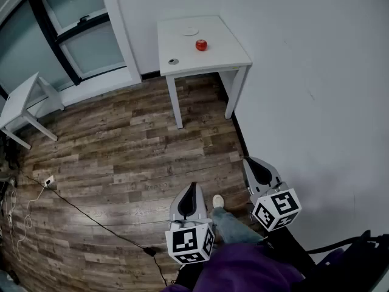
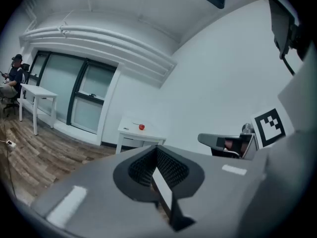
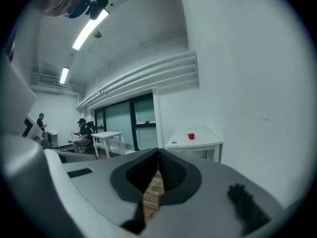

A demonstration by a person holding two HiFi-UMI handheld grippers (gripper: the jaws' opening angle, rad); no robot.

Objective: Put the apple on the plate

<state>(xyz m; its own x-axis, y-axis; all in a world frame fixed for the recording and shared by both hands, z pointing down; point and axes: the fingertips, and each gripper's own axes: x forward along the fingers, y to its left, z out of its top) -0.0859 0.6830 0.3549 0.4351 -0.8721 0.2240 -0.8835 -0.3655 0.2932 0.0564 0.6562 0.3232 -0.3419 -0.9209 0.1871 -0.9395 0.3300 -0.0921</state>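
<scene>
A red apple [image 1: 201, 44] sits on a small white table [image 1: 225, 56] far ahead, against the white wall. A flat white plate [image 1: 191, 31] lies just behind it on the same top. Both grippers are held low near my body, several steps short of the table. My left gripper [image 1: 192, 189] is shut with nothing between its jaws, and my right gripper [image 1: 258, 165] is shut and empty too. The apple [image 2: 141, 127] appears tiny in the left gripper view and the apple [image 3: 191, 136] is just as small in the right gripper view.
A small dark round object [image 1: 174, 61] lies near the table's front left corner. Another white table [image 1: 18, 99] stands at the left by the windows. A black cable [image 1: 91, 218] runs across the wood floor. People sit at a far table [image 3: 106, 135].
</scene>
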